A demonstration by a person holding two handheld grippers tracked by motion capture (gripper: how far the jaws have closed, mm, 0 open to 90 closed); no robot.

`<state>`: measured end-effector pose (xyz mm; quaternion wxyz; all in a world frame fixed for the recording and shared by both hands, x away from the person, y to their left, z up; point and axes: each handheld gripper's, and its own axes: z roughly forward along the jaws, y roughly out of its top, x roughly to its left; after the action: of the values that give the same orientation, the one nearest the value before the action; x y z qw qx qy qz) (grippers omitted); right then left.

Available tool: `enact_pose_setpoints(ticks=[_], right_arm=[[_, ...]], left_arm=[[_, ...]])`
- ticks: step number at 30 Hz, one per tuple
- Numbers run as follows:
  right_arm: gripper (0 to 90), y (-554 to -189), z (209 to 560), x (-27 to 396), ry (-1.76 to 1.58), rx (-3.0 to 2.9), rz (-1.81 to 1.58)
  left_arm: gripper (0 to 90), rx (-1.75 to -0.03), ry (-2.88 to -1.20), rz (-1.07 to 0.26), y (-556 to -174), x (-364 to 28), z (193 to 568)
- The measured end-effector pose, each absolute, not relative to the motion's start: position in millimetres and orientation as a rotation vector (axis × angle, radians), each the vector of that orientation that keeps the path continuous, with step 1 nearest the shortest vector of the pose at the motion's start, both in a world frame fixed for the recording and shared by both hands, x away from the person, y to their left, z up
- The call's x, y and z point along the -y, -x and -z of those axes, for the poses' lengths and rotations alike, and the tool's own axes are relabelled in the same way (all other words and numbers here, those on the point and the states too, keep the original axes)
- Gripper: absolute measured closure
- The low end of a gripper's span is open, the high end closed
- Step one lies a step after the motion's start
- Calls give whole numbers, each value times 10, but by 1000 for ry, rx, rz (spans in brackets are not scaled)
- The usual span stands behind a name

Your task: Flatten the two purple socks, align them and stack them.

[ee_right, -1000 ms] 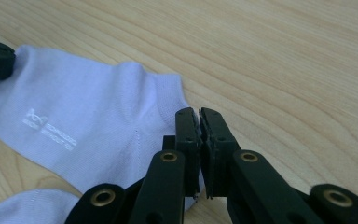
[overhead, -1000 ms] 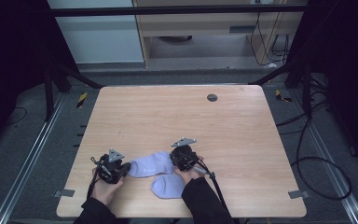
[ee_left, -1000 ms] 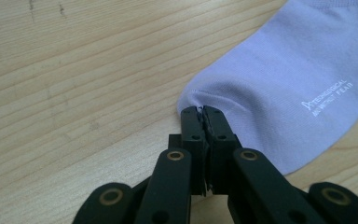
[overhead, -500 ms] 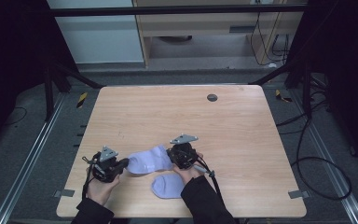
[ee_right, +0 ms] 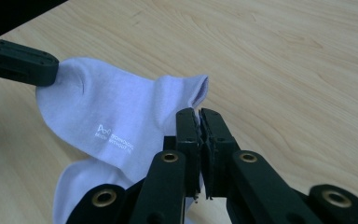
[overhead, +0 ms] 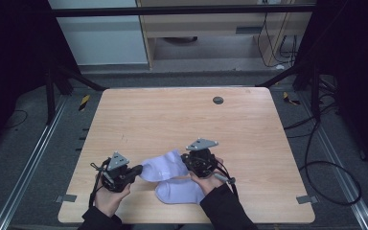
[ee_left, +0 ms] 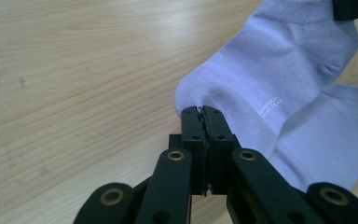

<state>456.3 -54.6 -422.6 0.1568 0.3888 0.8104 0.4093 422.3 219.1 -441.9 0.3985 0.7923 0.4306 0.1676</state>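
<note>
Socks in pale lavender sit near the table's front edge, between the person's two hands. Nearest lies the lower sock (overhead: 179,190), flat on the table (overhead: 172,120), its long axis running roughly left to right. Just beyond it, the upper sock (overhead: 160,166) is stretched between the two claws, its long axis also left to right, slanting slightly away toward the right. The left claw (ee_left: 204,111) is clenched on one end of that sock, pinching a fold of fabric. The right claw (ee_right: 199,113) is clenched on the opposite end, by the open cuff. Farther off, a small dark round disc (overhead: 217,100) sits in the tabletop.
</note>
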Motion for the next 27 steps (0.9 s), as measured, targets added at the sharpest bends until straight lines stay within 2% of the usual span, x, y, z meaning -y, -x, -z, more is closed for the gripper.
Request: enact_pose_setpoints(ticks=[11,27], right_arm=[[871,-4224,4260,891,-1141,-2326,-1141],[870,-3935,4433,1109,-1186,-2340,-1124]], left_arm=[[881,-1007,-2073,-371,-4069,-1869,4459],[881,-980,-2144,-298,-3993,-1744,4568]])
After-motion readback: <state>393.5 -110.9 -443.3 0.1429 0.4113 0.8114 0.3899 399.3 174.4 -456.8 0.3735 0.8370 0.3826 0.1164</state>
